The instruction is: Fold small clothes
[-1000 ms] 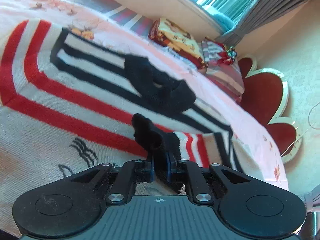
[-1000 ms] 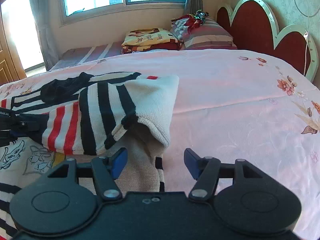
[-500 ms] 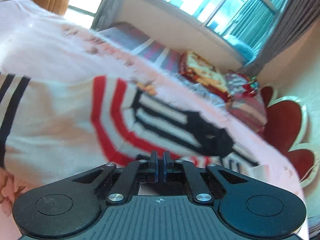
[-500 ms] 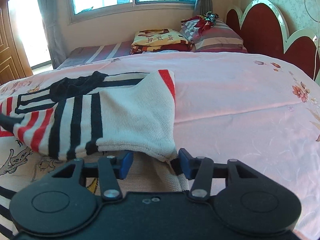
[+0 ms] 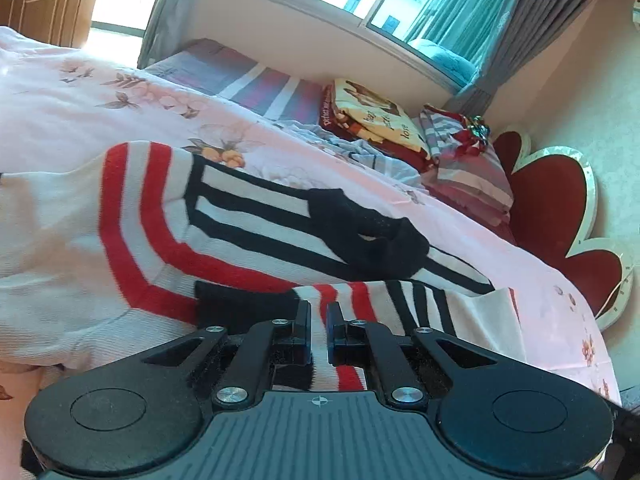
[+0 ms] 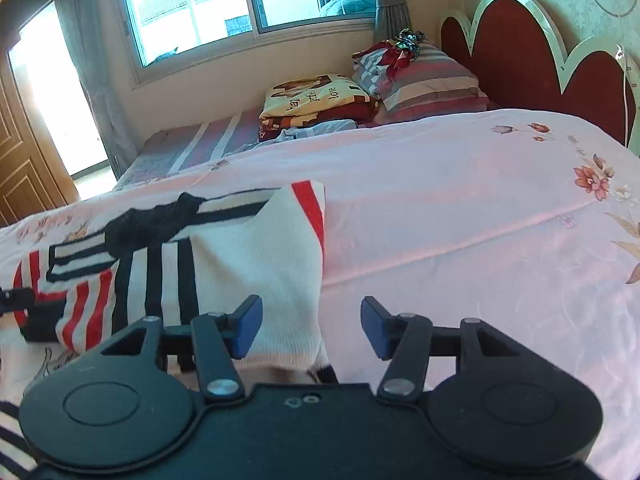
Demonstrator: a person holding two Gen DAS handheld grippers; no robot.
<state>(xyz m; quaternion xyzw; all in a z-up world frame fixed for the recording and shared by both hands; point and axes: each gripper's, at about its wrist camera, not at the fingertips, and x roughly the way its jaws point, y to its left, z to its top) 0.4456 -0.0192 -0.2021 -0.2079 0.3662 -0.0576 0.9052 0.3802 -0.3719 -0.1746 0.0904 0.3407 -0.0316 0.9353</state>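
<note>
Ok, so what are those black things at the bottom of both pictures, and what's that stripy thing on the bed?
Those black things are grabbing tools, like big tongs. A person holds one in each hand, and a small camera on each tool looks out along its jaws. One picture comes from the left gripper, the other from the right gripper. On the pink flowery bedsheet lies a knitted sweater with red and black stripes, one sleeve folded over it. The left jaws are closed, and I see nothing pinched in them. The right jaws have just been opening; the sleeve's white edge lies between them, but they aren't squeezing it. Further back are a folded blanket and a striped pillow.
</note>
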